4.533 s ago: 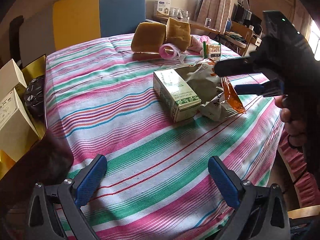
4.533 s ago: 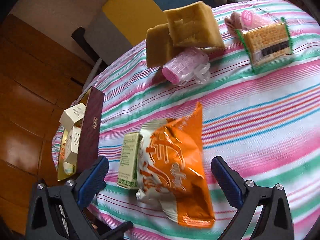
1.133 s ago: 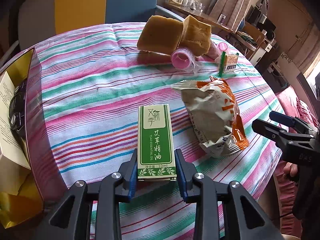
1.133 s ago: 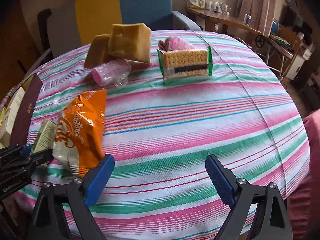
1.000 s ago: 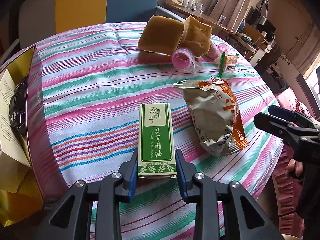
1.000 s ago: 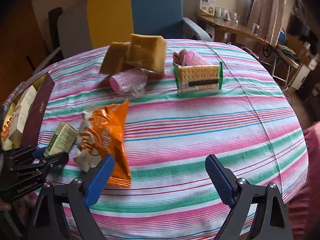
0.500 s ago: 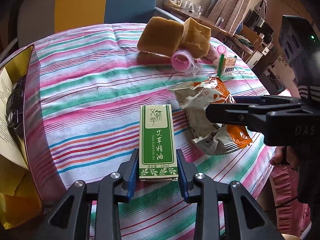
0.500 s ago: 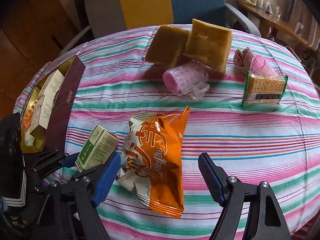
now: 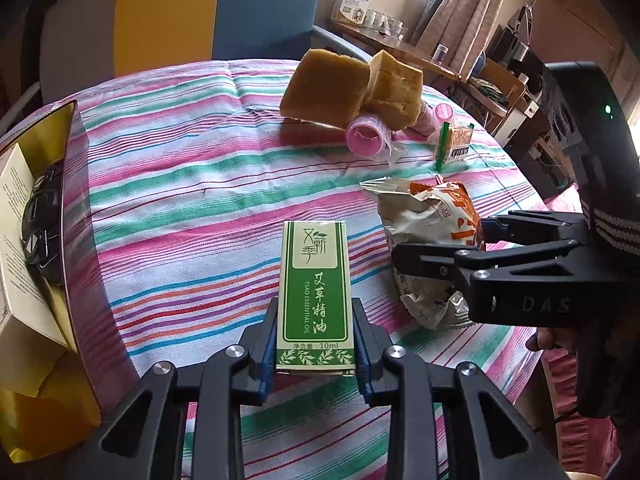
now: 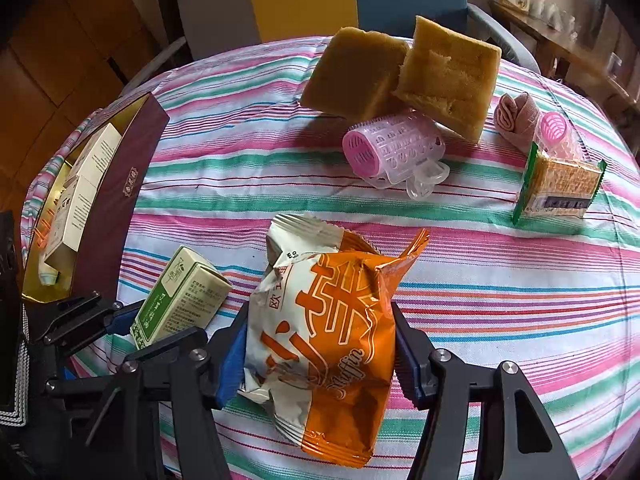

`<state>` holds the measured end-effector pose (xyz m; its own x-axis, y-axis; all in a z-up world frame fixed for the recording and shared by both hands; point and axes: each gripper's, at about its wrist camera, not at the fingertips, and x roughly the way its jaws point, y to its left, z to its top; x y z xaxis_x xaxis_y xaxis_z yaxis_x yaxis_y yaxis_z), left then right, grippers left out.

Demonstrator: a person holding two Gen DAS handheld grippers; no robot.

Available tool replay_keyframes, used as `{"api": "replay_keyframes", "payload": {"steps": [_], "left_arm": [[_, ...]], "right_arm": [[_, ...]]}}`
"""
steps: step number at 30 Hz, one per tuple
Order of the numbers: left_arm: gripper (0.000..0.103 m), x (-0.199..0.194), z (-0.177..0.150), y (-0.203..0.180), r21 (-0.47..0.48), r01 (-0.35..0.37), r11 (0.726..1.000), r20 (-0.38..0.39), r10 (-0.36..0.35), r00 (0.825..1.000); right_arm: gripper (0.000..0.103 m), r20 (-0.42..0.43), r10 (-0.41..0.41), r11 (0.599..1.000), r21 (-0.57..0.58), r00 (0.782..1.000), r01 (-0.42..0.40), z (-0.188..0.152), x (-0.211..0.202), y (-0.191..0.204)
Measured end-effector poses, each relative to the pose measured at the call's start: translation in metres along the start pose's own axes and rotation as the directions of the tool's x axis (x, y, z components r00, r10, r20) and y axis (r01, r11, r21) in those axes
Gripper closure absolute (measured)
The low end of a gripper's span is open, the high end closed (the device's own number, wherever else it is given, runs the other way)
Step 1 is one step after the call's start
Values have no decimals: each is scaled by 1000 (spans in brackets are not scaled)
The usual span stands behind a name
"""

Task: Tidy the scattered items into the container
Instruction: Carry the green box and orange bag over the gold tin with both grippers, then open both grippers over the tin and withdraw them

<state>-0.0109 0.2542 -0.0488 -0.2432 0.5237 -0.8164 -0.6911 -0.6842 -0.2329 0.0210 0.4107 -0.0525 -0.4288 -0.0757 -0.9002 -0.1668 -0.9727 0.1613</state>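
Striped tablecloth | left gripper clamps green box | right gripper squeezes muffin bag

The container is cut off by the left wrist view's edge.

A round table under a cotton cloth striped pink, green and white fills the middle of the room. Behind the table stands an armchair with grey, yellow and blue upholstered back panels. Beyond the chair, to the right, a long wooden side table carries a white carton and small jars below a bright window hung with beige patterned curtains. Left of the round table lies a reddish-brown wooden plank floor. Daylight comes from the window side
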Motion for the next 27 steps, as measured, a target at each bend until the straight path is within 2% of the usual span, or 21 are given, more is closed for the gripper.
{"api": "replay_keyframes", "payload": {"steps": [4, 9, 15, 20, 27], "left_arm": [[72, -22, 3, 2, -15, 3, 1000, 52, -2, 999], [72, -51, -1, 16, -77, -1, 997, 106, 9, 994], [72, -87, -14, 49, -173, -39, 984, 162, 68, 984], [72, -115, -29, 90, -272, -93, 958, 195, 150, 969], [72, -145, -50, 149, -412, -141, 900, 218, 248, 944]], "right_arm": [[41, 23, -3, 1000, 5, 1000, 2, -4, -11, -2], [41, 63, 5, 1000, -5, 998, -5, -3, -28, 6], [41, 99, 52, 997, -69, 994, -45, 6, -39, 46], [41, 105, 115, 983, -157, 988, -98, 13, -38, 98], [41, 82, 189, 949, -273, 979, -160, 18, -27, 172]]}}
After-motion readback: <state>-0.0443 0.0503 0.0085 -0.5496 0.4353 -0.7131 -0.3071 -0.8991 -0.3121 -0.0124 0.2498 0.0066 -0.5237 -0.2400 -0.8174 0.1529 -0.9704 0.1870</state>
